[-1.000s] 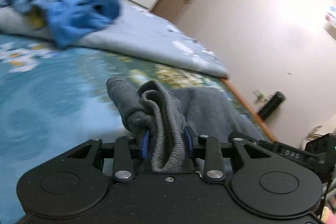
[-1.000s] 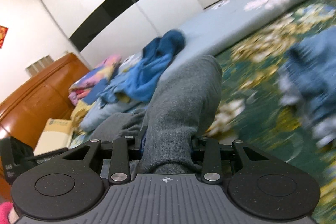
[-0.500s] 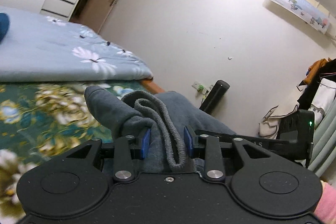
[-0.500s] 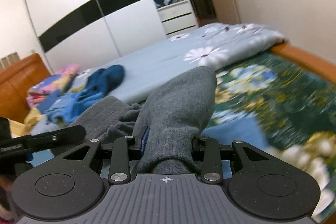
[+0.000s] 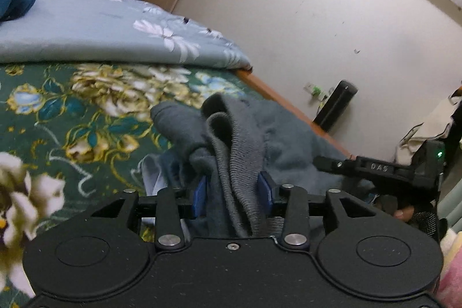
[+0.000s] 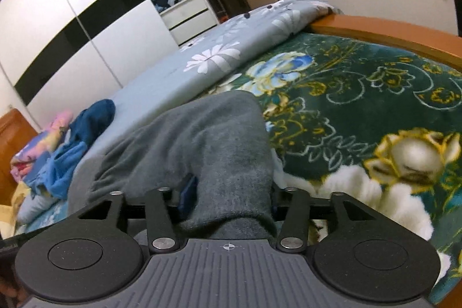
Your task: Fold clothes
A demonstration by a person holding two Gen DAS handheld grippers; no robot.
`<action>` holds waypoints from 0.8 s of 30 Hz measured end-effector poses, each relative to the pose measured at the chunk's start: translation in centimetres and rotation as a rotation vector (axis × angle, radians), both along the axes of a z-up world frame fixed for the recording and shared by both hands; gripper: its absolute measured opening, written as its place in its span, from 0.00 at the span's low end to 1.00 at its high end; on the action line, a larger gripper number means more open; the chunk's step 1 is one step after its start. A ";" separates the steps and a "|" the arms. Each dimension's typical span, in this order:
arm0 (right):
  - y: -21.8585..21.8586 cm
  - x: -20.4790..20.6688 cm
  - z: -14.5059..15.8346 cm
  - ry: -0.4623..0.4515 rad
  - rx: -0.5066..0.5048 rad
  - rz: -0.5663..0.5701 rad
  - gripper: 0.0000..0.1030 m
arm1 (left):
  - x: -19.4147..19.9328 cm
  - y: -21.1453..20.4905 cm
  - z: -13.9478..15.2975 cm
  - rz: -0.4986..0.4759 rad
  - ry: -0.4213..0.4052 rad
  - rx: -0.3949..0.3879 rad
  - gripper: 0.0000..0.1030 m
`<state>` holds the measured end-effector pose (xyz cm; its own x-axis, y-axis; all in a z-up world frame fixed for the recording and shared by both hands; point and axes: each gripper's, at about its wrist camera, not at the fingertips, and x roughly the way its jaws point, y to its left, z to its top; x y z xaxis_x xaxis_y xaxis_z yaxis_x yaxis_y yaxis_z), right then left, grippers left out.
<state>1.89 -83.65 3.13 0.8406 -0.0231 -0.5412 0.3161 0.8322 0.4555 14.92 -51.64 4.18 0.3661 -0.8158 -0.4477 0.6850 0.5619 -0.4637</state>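
Observation:
A grey knit garment (image 5: 288, 134) lies bunched on the green floral blanket (image 5: 86, 111) near the bed's wooden edge. Its ribbed hem runs up between the blue pads of my left gripper (image 5: 232, 189), whose jaws are opening and no longer squeeze the cloth. One of the right gripper's fingers (image 5: 340, 165) shows at the right of that view. In the right wrist view the same grey garment (image 6: 208, 140) drapes over my right gripper (image 6: 231, 192). Its jaws are opening too, the left pad standing off the fold, the right pad hidden under the cloth.
A pale blue flowered quilt (image 6: 187, 68) lies along the bed's far side, with a heap of blue clothes (image 6: 72, 152) on it. The wooden bed frame (image 6: 389, 31) bounds the blanket. A black cylinder (image 5: 335, 106) stands on the floor by the wall. A wardrobe (image 6: 72, 19) is behind.
Both grippers swept sideways across the bed with the grey garment, toward the wooden edge, and sank a little. Their jaws now stand wider around the cloth than before.

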 end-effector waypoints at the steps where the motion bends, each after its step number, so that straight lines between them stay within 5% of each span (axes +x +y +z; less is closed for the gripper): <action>1: 0.0 -0.1 -0.1 0.007 -0.008 -0.011 0.53 | 0.0 0.0 0.0 0.006 0.003 0.009 0.43; 6: 1.1 -0.6 1.9 0.025 -0.088 -0.040 0.55 | -0.1 0.7 1.1 0.031 0.009 0.028 0.44; 9: 2.4 -1.9 3.7 0.031 -0.158 -0.059 0.57 | -1.1 2.6 2.3 0.041 -0.018 0.052 0.53; 11: 3.7 -3.1 4.5 0.034 -0.196 -0.084 0.59 | -1.7 4.8 2.5 0.050 -0.006 0.066 0.64; 18: 10.5 -7.5 5.1 0.059 -0.195 -0.157 0.62 | -3.7 14.3 2.2 0.120 0.033 0.129 0.73; 24: 17.6 -8.9 5.3 0.061 -0.205 -0.150 0.76 | -5.5 22.3 2.2 0.193 0.006 0.200 0.89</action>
<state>-7.02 -66.04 8.47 0.7852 -0.2593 -0.5622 0.4648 0.8469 0.2585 9.40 -29.32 6.35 0.5029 -0.6267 -0.5952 0.5545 0.7622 -0.3339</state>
